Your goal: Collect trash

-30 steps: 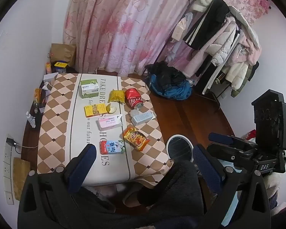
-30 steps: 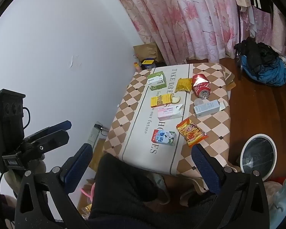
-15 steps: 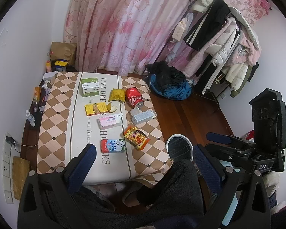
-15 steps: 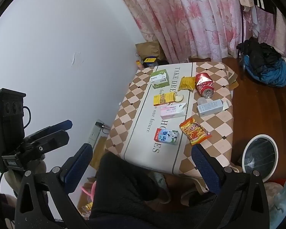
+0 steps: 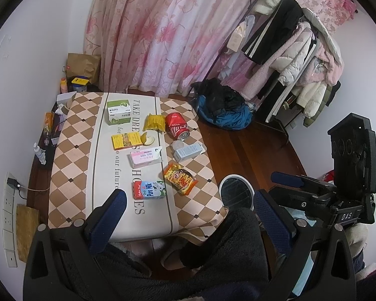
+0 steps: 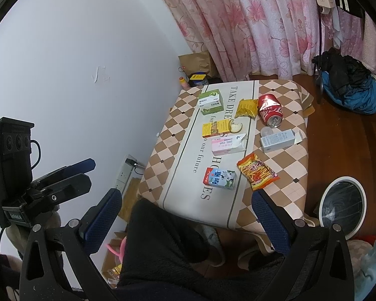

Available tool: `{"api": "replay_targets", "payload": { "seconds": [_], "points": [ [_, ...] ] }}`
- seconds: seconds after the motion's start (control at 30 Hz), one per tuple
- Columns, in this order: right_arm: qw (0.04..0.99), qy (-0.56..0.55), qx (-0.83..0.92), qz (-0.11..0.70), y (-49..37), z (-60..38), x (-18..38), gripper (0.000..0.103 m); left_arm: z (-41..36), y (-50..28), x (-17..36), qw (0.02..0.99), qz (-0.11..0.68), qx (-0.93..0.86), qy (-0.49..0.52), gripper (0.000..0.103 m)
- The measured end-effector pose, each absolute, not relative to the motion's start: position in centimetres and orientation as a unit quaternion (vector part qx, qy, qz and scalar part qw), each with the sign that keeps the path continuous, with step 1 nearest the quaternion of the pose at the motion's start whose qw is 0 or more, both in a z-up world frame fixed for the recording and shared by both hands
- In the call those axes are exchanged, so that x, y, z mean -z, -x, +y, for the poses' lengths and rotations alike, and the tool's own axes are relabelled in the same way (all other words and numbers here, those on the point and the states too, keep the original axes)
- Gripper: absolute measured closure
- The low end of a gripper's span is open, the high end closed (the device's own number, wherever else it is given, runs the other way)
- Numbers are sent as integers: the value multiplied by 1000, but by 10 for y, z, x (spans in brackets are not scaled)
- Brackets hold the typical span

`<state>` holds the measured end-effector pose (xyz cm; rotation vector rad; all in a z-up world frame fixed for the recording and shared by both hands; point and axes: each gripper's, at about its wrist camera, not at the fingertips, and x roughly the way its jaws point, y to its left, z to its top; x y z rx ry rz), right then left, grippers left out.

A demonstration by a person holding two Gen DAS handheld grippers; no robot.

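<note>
A low table (image 5: 70, 155) with a checkered cloth carries several pieces of trash: a red can (image 5: 176, 125) on its side, a yellow packet (image 5: 155, 122), a green box (image 5: 119, 112), a yellow box (image 5: 126, 141), a pink carton (image 5: 145, 159), a pale blue carton (image 5: 189, 152), an orange snack bag (image 5: 179, 178) and a blue milk carton (image 5: 149, 190). A white-rimmed bin (image 5: 235, 192) stands on the floor right of the table. My left gripper (image 5: 188, 215) and right gripper (image 6: 185, 215) are both open and empty, held above the table's near edge.
Pink curtains (image 5: 163, 37) hang behind the table. A clothes rack (image 5: 288, 50) and a blue and black pile (image 5: 223, 107) are at the right. Bottles and a paper bag (image 5: 82, 65) sit by the left wall. Dark-clothed legs (image 5: 225, 250) are below the grippers.
Both grippers have moved slightly closer to the table and stayed open. Nothing on the table has moved.
</note>
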<state>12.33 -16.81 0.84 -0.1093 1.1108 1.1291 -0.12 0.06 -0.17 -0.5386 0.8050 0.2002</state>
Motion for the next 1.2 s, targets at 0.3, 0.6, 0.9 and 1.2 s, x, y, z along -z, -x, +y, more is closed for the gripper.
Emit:
{"api": "replay_targets", "payload": {
  "seconds": [0.3, 0.6, 0.9, 1.2],
  "points": [
    [701, 49, -507, 499, -124, -168, -9, 0, 1, 1, 2, 880, 386, -97, 260, 0],
    [700, 50, -508, 500, -124, -167, -8, 0, 1, 1, 2, 880, 386, -96, 260, 0],
    [699, 49, -509, 500, -125, -164, -6, 0, 0, 8, 5, 879, 387, -98, 261, 0],
    [698, 49, -510, 500, -124, -164, -6, 0, 1, 6, 5, 879, 388, -96, 262, 0]
  ]
}}
